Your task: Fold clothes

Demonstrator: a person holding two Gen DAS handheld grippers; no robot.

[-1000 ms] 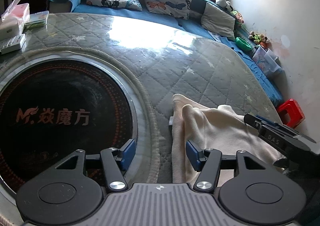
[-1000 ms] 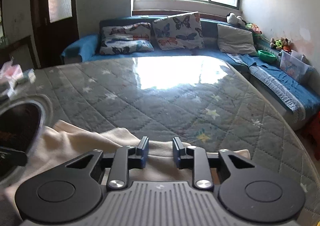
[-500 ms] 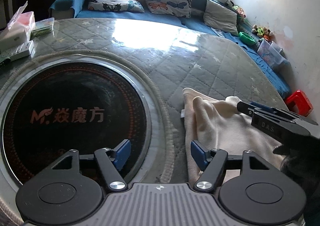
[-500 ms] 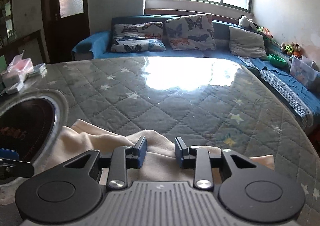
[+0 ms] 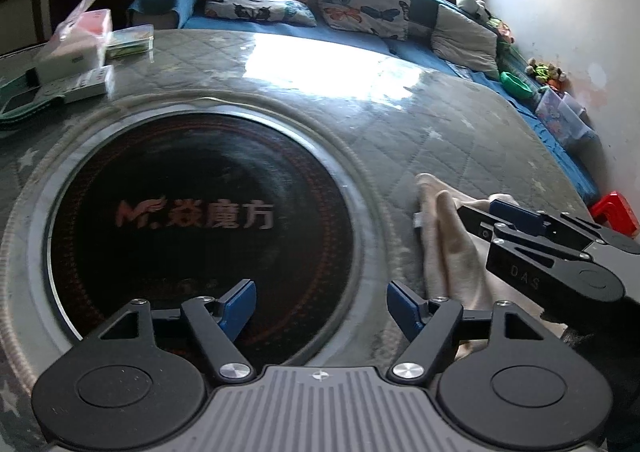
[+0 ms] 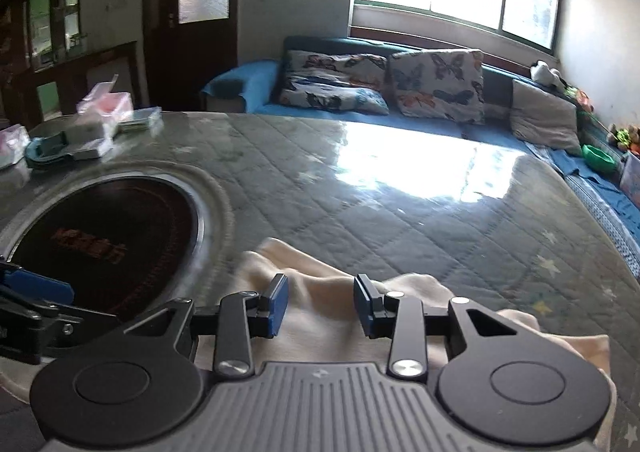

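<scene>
On the quilted grey surface [image 6: 400,212], beside the round black glass hob [image 5: 200,212], the cream fleece garment [image 6: 320,316] lies rumpled, long axis running away; both tools, left [image 5: 322,306] and right [image 6: 320,304], tilt downward, jaws apart, just widened, gripping nothing

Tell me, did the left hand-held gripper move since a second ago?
Yes. The left hand-held gripper slid left, off the cream cloth and over the dark round cooktop. Its jaws have just been opening, with nothing between them.
</scene>
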